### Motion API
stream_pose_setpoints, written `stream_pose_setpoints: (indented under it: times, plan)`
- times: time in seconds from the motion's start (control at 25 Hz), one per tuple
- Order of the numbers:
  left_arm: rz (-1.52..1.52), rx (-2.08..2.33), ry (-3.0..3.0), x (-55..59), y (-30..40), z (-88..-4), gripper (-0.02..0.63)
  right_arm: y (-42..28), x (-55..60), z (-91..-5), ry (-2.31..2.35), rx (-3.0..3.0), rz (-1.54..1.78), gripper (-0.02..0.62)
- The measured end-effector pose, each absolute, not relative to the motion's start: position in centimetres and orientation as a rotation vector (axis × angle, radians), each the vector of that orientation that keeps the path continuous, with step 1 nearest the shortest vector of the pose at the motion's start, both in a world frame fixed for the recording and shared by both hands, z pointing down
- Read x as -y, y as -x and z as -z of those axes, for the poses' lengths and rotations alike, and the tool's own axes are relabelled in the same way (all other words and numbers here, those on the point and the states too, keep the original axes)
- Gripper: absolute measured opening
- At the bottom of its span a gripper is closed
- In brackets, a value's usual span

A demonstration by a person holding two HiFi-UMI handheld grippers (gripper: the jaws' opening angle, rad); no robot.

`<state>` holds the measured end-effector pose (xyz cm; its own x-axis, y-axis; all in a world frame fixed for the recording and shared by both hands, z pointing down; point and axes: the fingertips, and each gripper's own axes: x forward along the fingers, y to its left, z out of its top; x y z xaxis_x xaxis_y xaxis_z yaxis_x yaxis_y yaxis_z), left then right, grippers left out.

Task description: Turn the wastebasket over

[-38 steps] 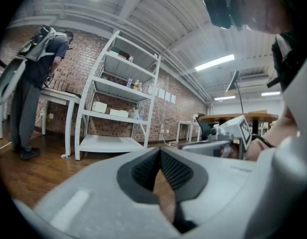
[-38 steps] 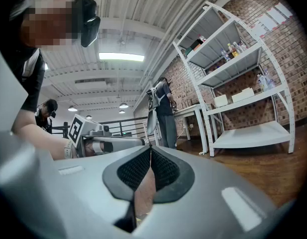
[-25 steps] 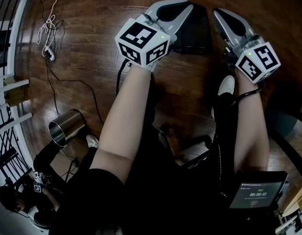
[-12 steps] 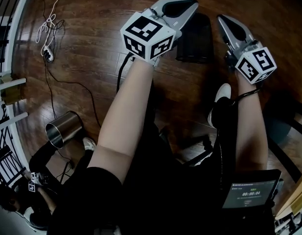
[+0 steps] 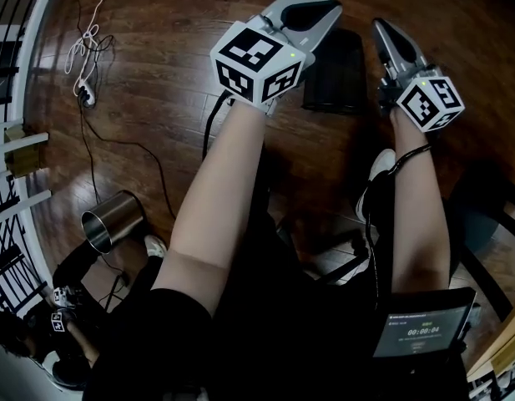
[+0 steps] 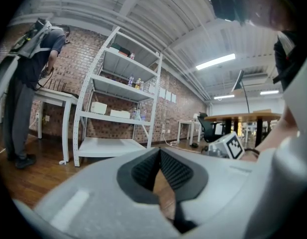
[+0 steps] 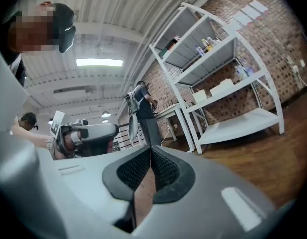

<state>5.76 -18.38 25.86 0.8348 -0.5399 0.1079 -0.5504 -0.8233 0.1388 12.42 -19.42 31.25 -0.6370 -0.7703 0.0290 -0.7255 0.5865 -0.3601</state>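
With the left gripper (image 5: 326, 11) and right gripper (image 5: 381, 28) both closed and empty, the black mesh rectangular wastebasket (image 5: 334, 72) could easily get shoved across the dark wooden floor (image 5: 157, 73) instead of flipped.

Left white two-jaw gripper (image 5: 320, 15): shifted right, toward black rectangular wastebasket (image 5: 336, 73). Right white gripper (image 5: 384, 36): rolled, drew closer.

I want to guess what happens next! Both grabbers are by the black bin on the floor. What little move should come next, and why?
Probably open the right gripper's fingers. It and the left gripper are both shut on nothing, and the black wastebasket sits on the floor between them, not yet gripped. Shut fingers likely cannot take its rim.
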Motion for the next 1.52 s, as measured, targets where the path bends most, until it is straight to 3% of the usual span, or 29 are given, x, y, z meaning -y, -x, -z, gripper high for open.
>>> stream_pose_setpoints:
  times: [0.6, 1.2, 1.52]
  plan:
    - [-0.055, 0.834, -2.849, 17.7, -5.7, -24.8, 0.002, -16.2, 13.3, -47.9, 1.359, -1.907, 1.114, 0.012]
    - [0.026, 0.863, -2.829, 18.0, -3.5, -23.8, 0.002, -14.9, 4.7, -58.6, 1.359, -1.404, 1.326, 0.031]
    - [0.051, 0.868, -2.825, 17.9, -3.3, -23.5, 0.002, -14.6, 3.7, -62.0, 1.396, -1.332, 1.388, 0.123]
